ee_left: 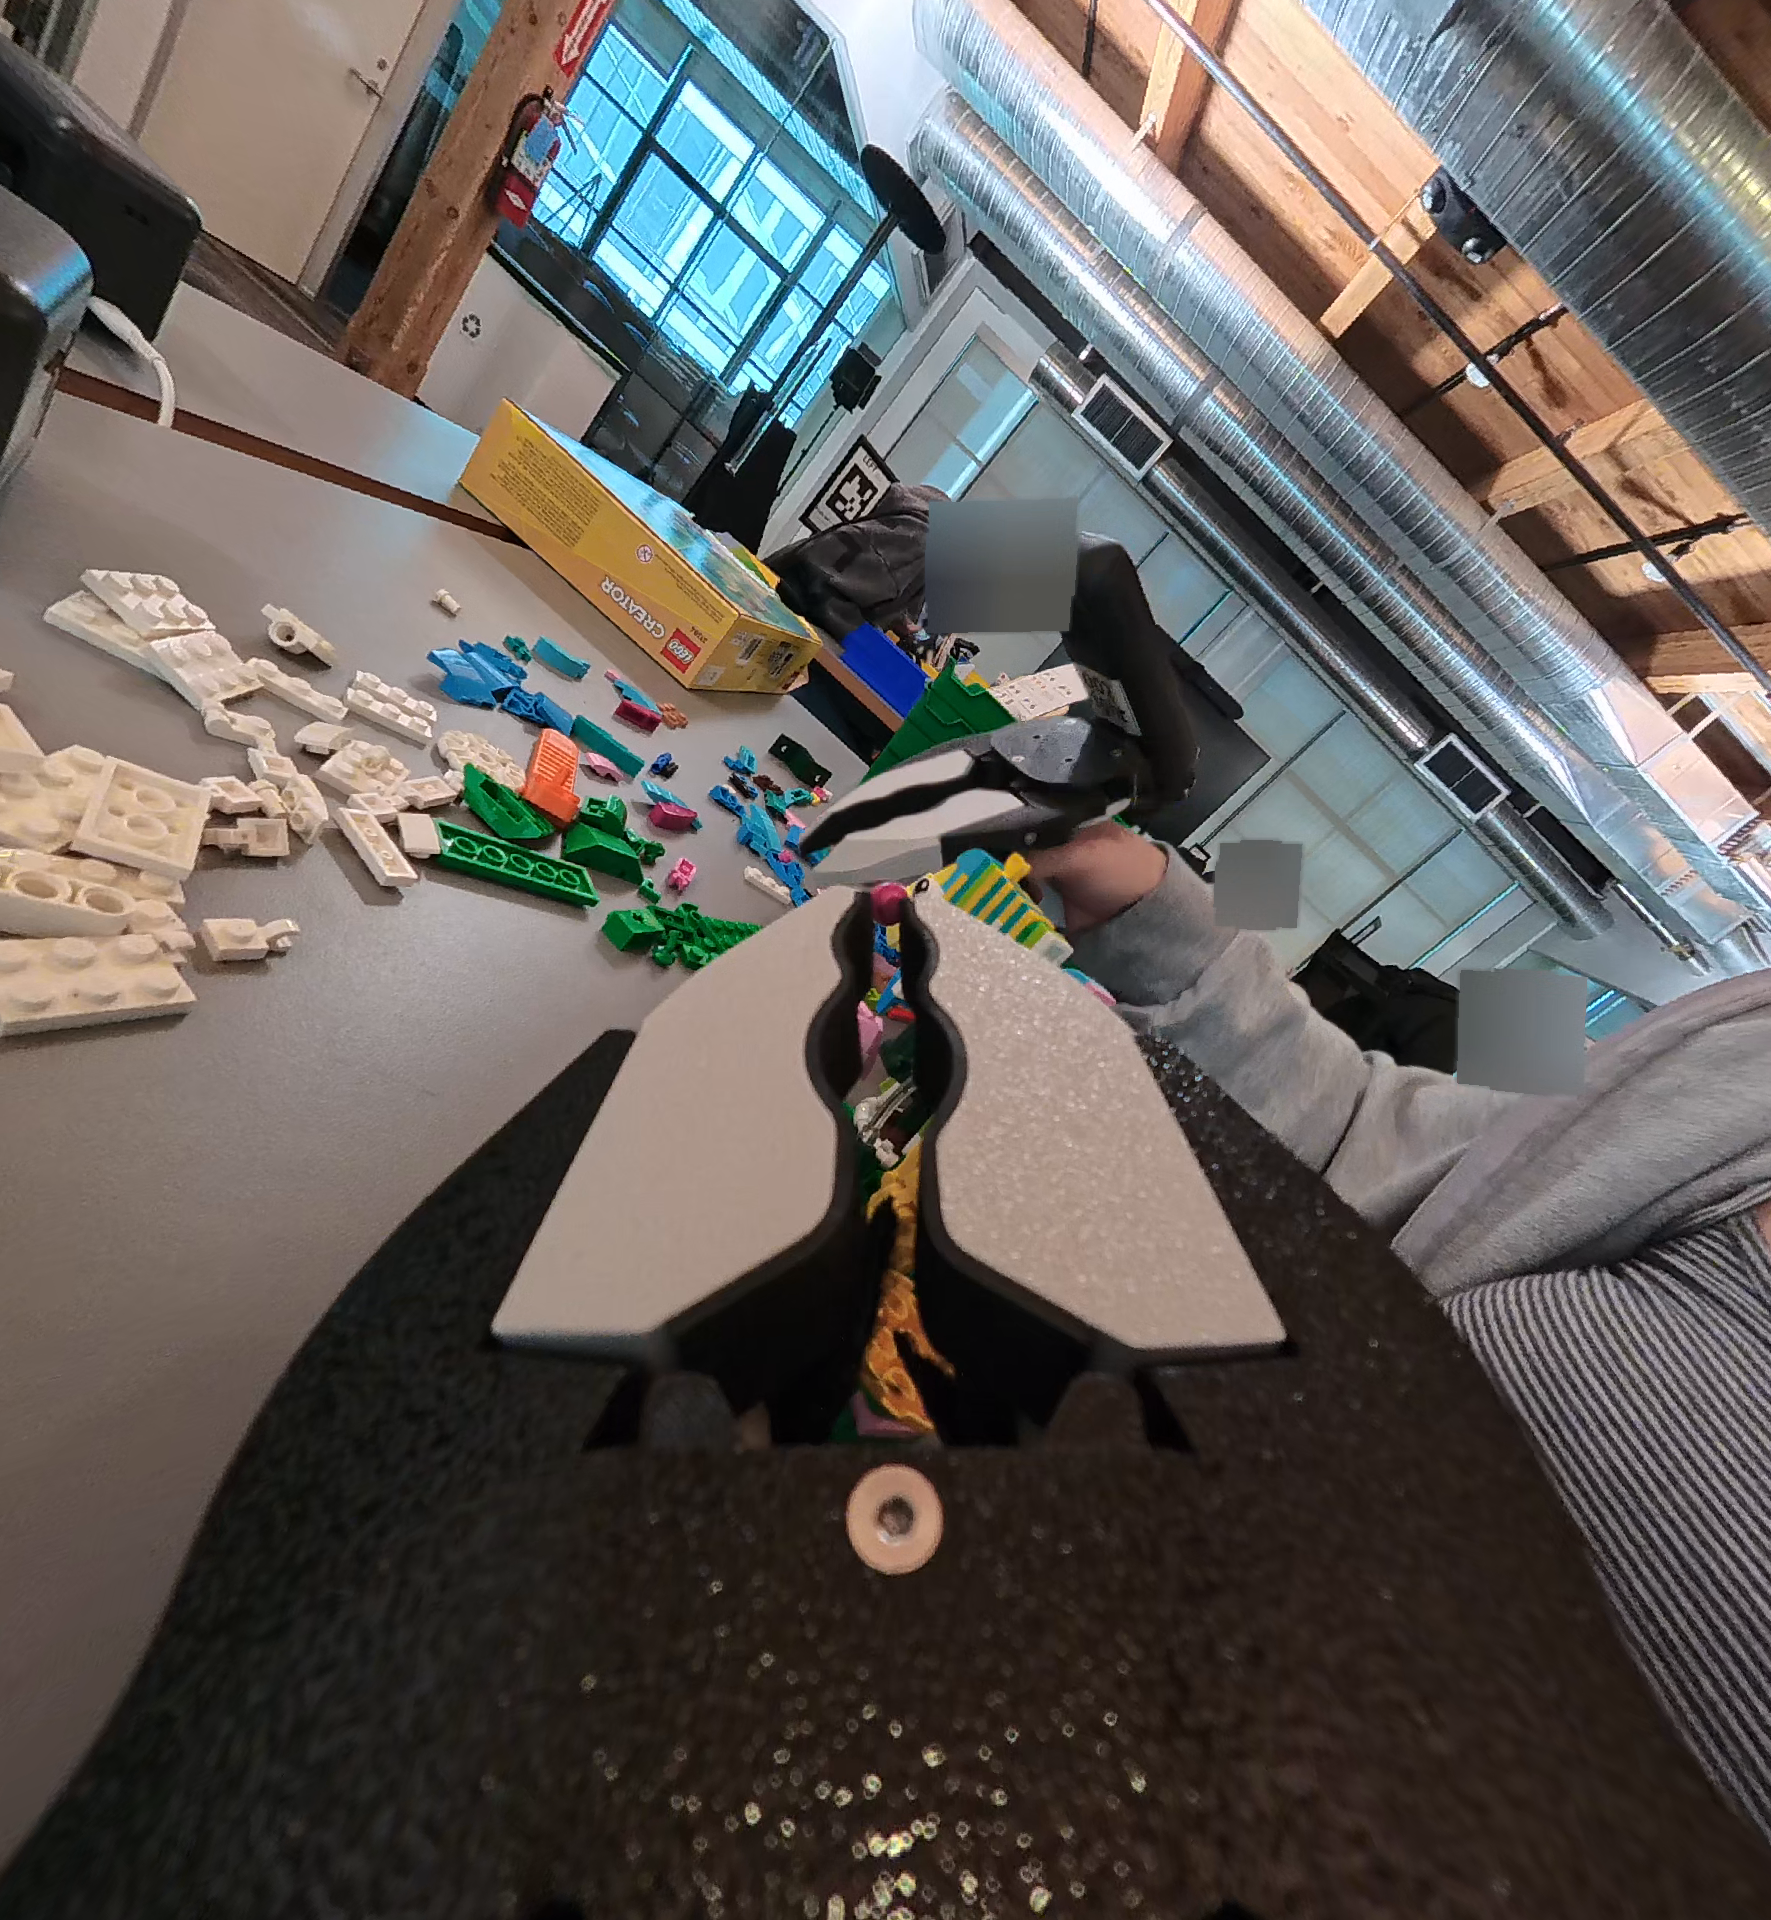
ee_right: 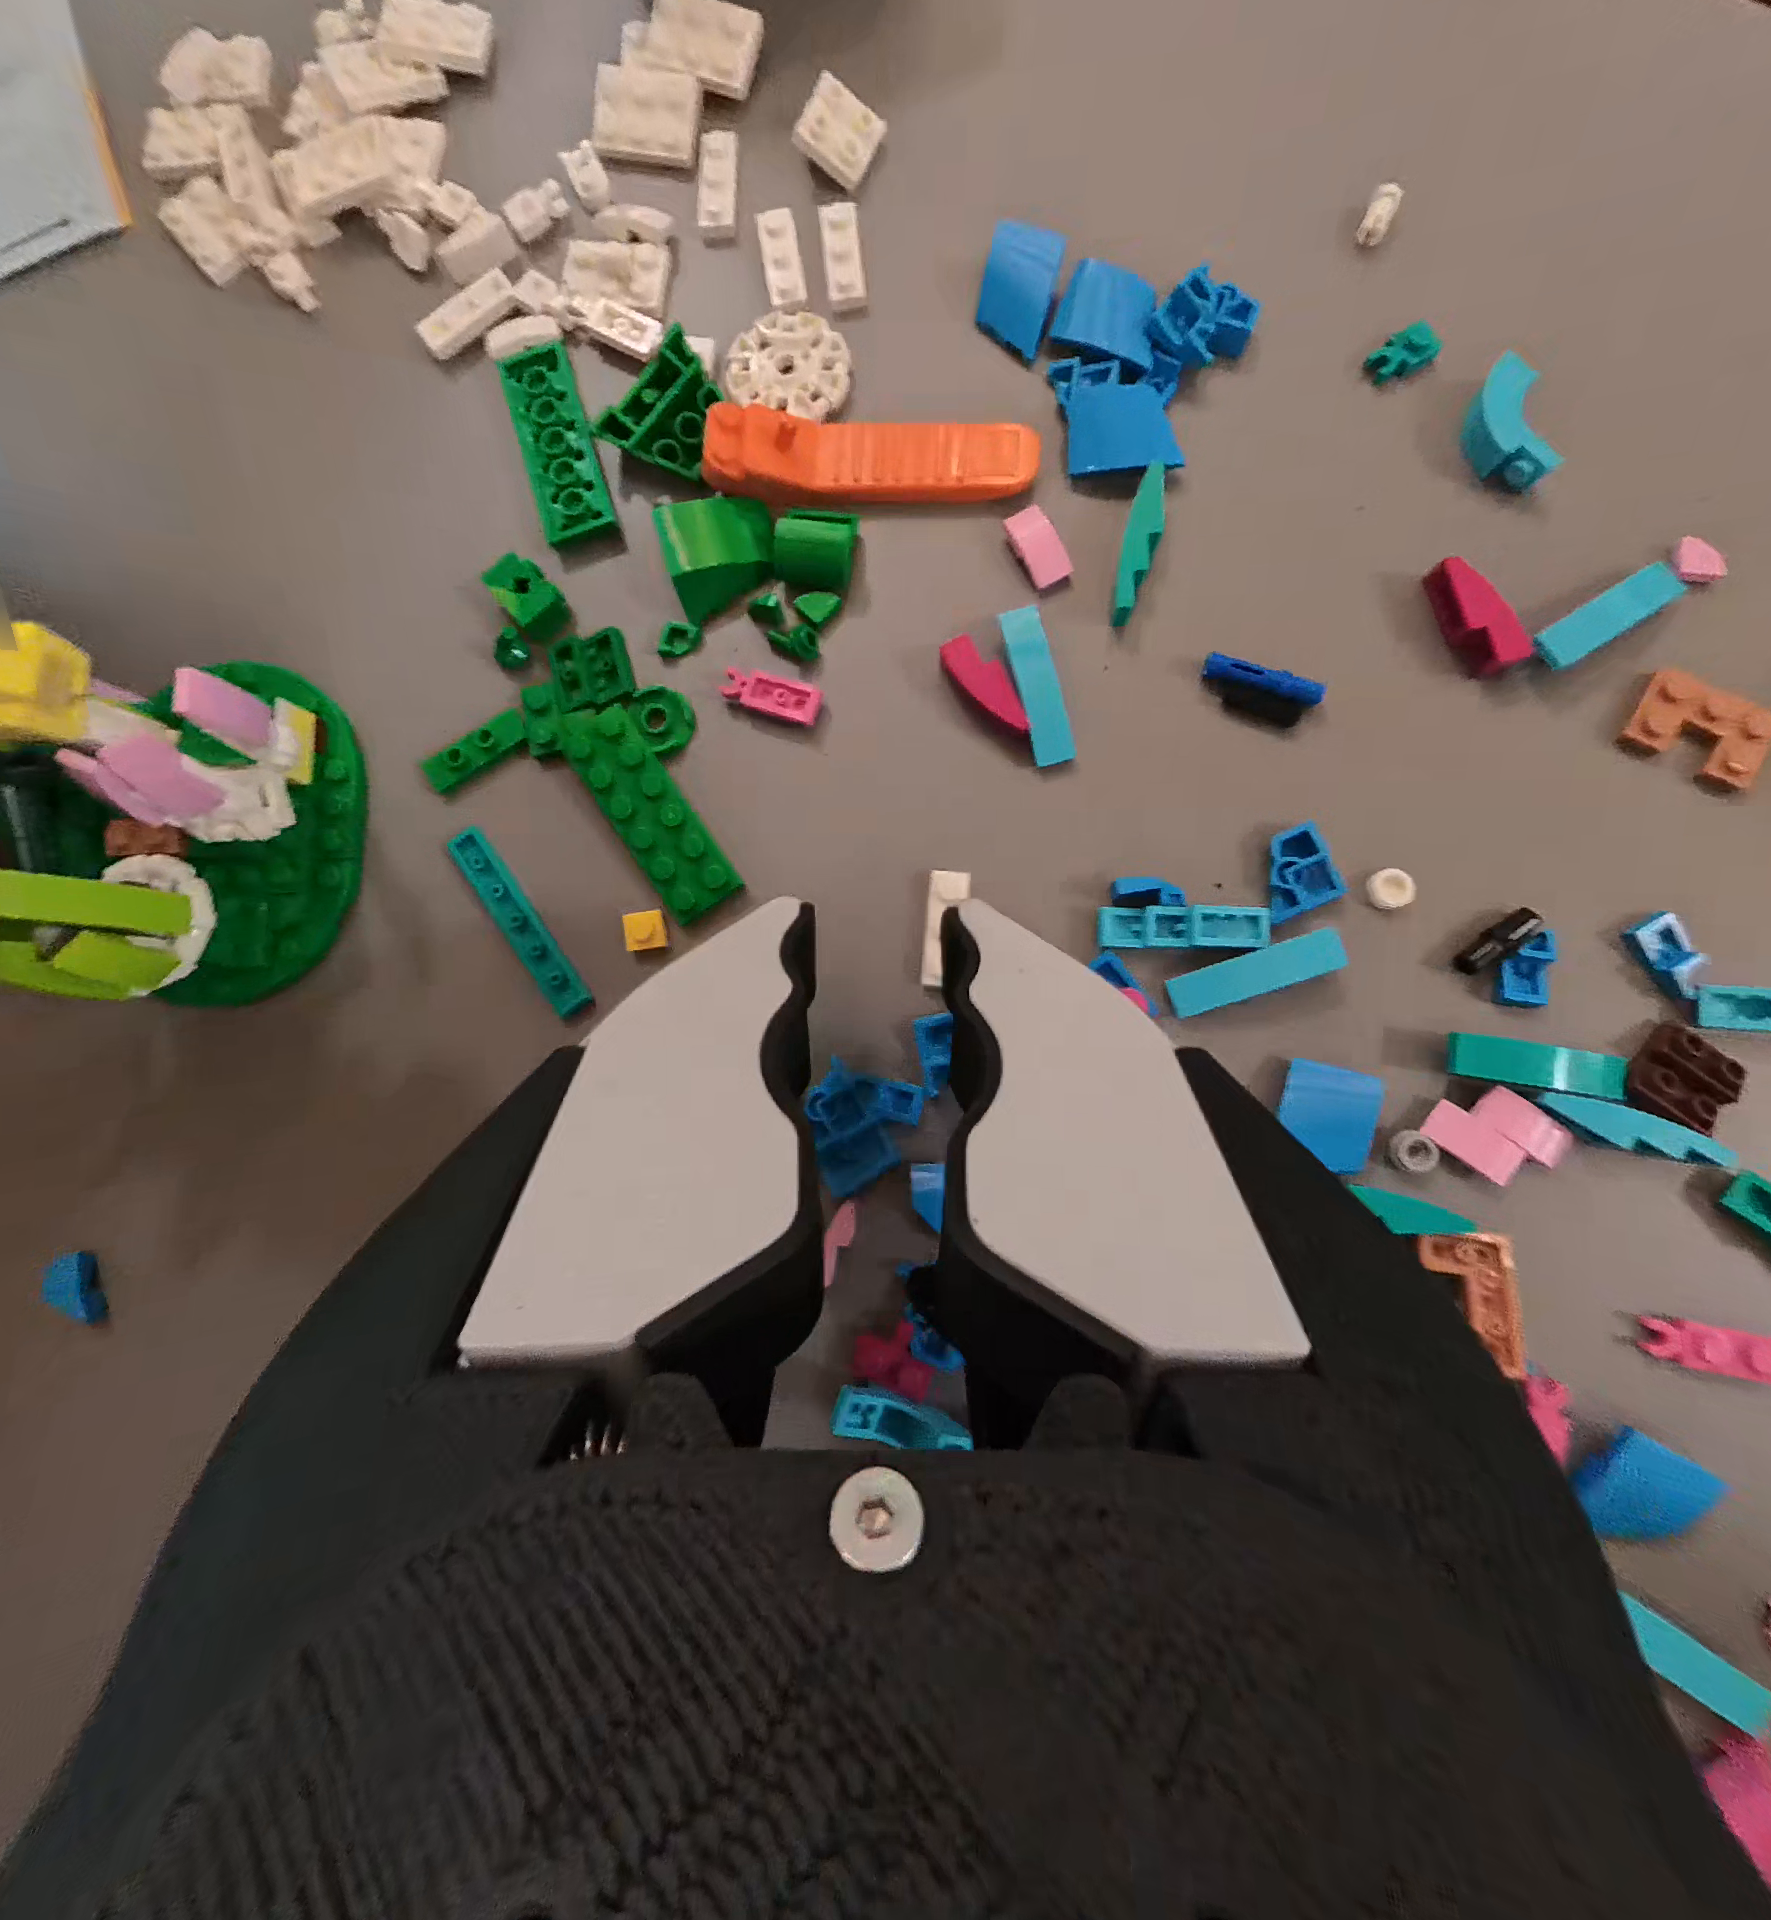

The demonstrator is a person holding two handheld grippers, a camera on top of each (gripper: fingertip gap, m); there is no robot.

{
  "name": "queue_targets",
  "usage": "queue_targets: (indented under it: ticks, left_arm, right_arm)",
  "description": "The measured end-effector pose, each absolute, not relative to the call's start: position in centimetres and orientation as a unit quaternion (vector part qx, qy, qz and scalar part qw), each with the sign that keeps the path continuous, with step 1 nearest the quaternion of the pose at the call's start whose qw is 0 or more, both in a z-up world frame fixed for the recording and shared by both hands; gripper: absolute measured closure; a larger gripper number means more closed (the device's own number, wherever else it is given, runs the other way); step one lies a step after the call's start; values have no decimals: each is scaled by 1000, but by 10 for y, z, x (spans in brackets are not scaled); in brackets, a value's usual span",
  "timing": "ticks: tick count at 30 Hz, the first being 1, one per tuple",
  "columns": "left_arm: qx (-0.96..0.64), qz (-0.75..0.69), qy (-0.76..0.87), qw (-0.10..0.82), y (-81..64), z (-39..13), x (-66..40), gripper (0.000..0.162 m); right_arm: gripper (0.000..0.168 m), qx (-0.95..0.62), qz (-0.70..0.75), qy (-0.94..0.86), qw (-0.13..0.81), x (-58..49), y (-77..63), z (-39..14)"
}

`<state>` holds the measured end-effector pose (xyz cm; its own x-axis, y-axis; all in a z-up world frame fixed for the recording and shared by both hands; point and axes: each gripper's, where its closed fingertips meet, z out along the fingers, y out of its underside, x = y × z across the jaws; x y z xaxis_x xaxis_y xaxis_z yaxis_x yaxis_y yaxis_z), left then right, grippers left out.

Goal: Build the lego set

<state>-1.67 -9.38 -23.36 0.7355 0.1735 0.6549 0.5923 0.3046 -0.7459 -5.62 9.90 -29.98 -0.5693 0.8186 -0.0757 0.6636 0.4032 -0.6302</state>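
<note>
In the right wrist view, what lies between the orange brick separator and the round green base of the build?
Loose green pieces lie scattered on the grey table between the orange brick separator and the round green base.

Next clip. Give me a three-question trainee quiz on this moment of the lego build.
1. True or false: the right tongs grip a brick.
2. The long separator tool beside the white round piece is: A orange, B yellow, C black.
3. Fill in: the small round piece pinched at the tips of the left tongs is ____.
Key: 1 false, they are open and empty; 2 A; 3 magenta.
</note>
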Motion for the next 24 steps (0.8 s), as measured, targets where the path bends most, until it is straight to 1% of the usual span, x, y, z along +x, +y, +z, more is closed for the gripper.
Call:
queue_targets:
  ticks: [3,8,21,24]
  left_arm:
    - [-572,-143,-335,735,-94,-234,-17,158]
    - [-572,-143,-335,735,-94,-234,-17,158]
    - [-573,-144,-334,734,-93,-234,-16,158]
    - [-574,-144,-334,734,-93,-233,-16,158]
  right_arm:
    - [148,-452,291,-833,129,-59,105,-301]
    - [152,-447,265,-847,107,-57,106,-308]
    - [153,-442,203,-870,76,-58,111,-324]
    - [157,-440,195,-874,70,-58,111,-325]
